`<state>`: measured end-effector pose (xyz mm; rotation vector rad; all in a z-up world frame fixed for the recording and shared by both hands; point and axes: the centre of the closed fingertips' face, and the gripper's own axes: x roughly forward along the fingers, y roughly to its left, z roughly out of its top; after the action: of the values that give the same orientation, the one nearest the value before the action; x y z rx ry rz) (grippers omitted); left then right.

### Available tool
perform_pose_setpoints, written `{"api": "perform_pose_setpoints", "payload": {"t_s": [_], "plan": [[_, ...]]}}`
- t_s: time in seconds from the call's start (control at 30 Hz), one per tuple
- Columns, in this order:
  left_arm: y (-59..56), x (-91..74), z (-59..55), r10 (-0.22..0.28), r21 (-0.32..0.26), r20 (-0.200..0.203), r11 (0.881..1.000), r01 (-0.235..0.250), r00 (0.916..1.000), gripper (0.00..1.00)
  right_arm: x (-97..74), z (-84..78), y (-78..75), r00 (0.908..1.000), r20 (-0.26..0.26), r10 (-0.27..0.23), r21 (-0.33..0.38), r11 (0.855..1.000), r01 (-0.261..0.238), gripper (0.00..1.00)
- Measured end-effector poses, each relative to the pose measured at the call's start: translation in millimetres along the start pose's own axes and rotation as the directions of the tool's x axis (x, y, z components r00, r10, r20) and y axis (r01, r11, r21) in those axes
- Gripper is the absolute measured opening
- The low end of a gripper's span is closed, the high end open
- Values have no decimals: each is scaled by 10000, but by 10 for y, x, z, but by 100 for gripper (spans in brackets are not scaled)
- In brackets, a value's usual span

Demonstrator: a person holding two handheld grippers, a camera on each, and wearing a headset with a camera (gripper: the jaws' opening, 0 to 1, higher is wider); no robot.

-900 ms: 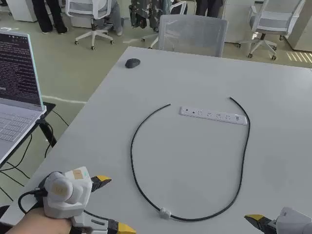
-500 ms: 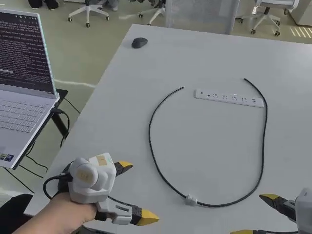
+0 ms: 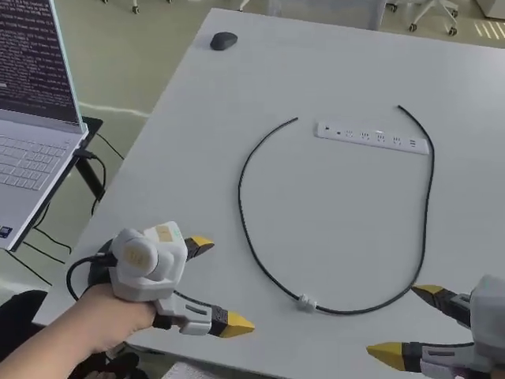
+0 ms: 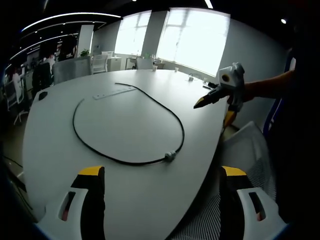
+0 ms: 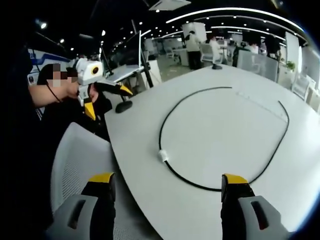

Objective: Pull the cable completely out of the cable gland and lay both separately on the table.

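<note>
So right now both your claws are wide open with nothing in them. The left claw (image 3: 221, 283) hangs over the near-left edge of the desk (image 3: 339, 229), and the right claw (image 3: 402, 320) hovers at the near-right.

The black cable (image 3: 241, 197) lies flat on the desk in a big open loop. Both loose ends point away from you, toward the white power strip (image 3: 372, 137). The little white gland (image 3: 307, 302) is threaded on at the near bend of that loop. That puts it roughly between your two claws, a bit closer to the right one.

I'd guess that's why you're holding them spread like that. One claw can come in on the gland and the other on the cable just beside it. Nothing's pulled out yet, so the task is basically at the start.

Heads up, the gland is small and pale against a pale desk, so a clean pinch could be fiddly. There's also a long run of cable to draw through either way.
</note>
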<state>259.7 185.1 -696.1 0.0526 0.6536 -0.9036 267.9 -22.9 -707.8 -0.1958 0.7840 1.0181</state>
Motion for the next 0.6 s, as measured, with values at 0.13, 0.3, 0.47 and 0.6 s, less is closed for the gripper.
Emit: {"api": "perform_pose_setpoints", "payload": {"t_s": [0.13, 0.3, 0.47, 0.6], "plan": [[-7, 49, -44, -42, 293, -268, 9996, 49, 9996, 95, 87, 76, 10, 9999, -34, 129, -155, 9998, -129, 86], [-26, 80, -57, -207, 98, -158, 9997, 209, 9997, 95, 194, 182, 1, 9997, -73, 231, -368, 9990, -233, 85], [-69, 93, -90, -295, 111, -191, 9995, 297, 9994, 93, 337, 208, -7, 9991, -342, 249, -558, 9981, -268, 82], [-67, 83, -130, -316, 76, -292, 9995, 318, 9991, 93, 469, 208, -34, 9981, -543, 306, -716, 9968, -345, 80]]}}
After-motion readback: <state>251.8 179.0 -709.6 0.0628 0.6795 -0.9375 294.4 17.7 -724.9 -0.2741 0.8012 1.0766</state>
